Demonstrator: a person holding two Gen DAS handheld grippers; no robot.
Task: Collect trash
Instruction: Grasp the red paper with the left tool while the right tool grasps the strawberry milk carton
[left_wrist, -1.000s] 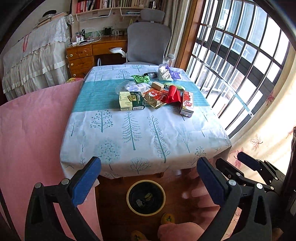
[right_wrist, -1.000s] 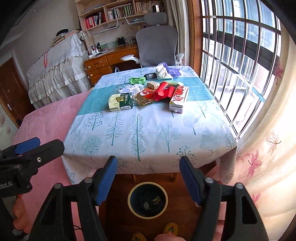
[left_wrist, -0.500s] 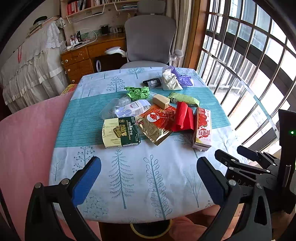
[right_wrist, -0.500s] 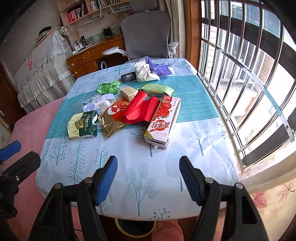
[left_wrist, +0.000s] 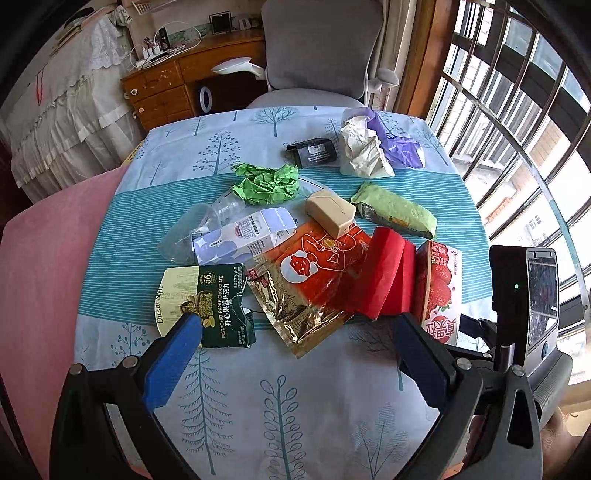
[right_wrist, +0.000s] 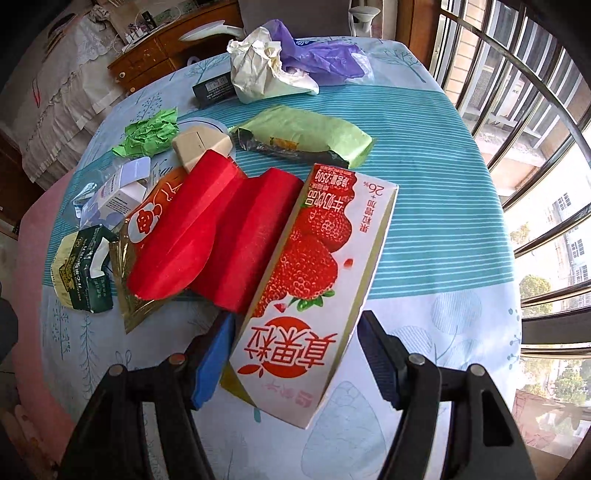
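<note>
Both claws swung in over the table; my right gripper (right_wrist: 293, 354) is closing around the strawberry milk carton (right_wrist: 314, 280), bottom centre, long axis running up-frame, pads not touching yet.

Bright daylight floods in through the barred window (left_wrist: 517, 122) on the right, blowing out its panes; fisheye edges curve and darken.
</note>
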